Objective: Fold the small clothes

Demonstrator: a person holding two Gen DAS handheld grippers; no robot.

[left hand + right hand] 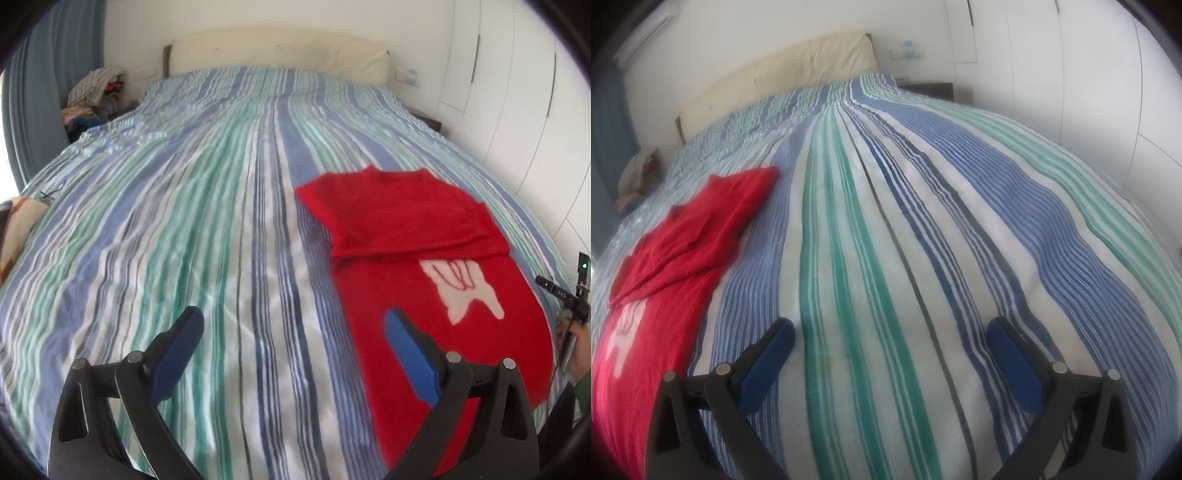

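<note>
Red fabric dominates the scene: a small red sweater lies flat on the striped bedspread, its neckline toward the cream headboard and its hem toward the cameras. Both sleeves are folded across the chest, forming a band over the upper body of the sweater, and just below that band sits a white motif (its shape is too blurred to name). The lower part of the sweater lies spread out, unfolded.

The left gripper hovers above the bedspread with its blue-padded fingers spread wide apart and nothing between them; the finger nearer the sweater overlaps the sweater's hem area in the left wrist view, though whether it touches the cloth cannot be told. The right gripper hangs over bare bedspread on the other side of the sweater, likewise released, its fingers wide and holding nothing. In the right wrist view the sweater lies well off to the side of that gripper, apart from it.

Beyond the sweater, at the headboard end of the bed, a heap of clothes sits beside the mattress near a blue curtain. White wardrobe doors line the wall on the sweater's side of the bed.
</note>
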